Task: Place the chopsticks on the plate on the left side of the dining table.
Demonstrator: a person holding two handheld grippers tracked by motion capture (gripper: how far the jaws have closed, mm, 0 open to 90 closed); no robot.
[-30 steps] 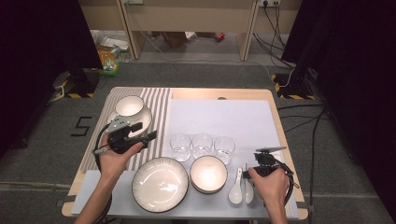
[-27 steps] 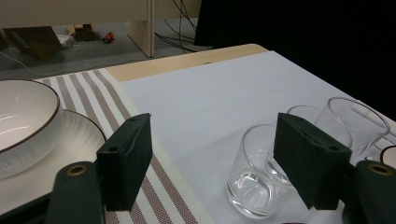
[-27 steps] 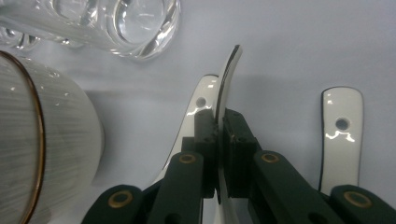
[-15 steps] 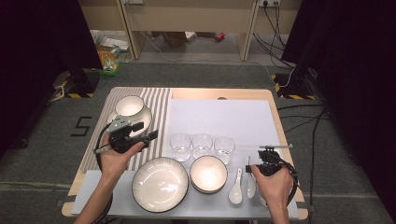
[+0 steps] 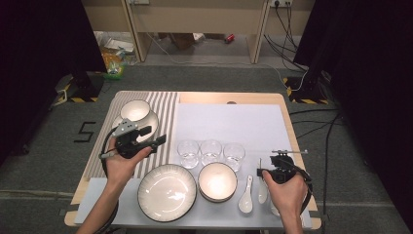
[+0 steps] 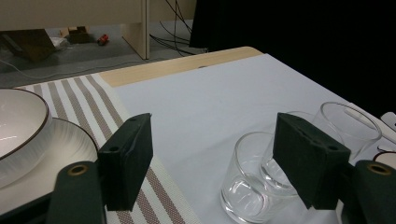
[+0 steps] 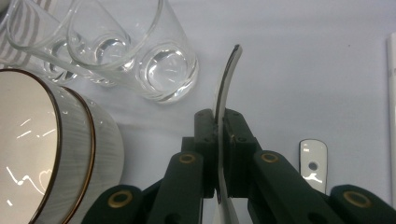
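Right gripper is sitting at 4 o'clock on the table, jaws clamped tight on a thin metal utensil, seen edge-on in the right gripper view, so what kind of utensil is hard to tell. The curved tip is sticking out past the jaws, pointing at 12 in that view. In the high view a thin metal piece is lying crosswise above the gripper, clear of the white mat.

Two white spoons are lying at 9 o'clock of the right hand, just beside the stacked bowls.

Left gripper is hovering at 9 o'clock over the striped mat, jaws standing wide apart, gripping nothing. Three glasses are standing in a row at its 3 o'clock, apart from it.
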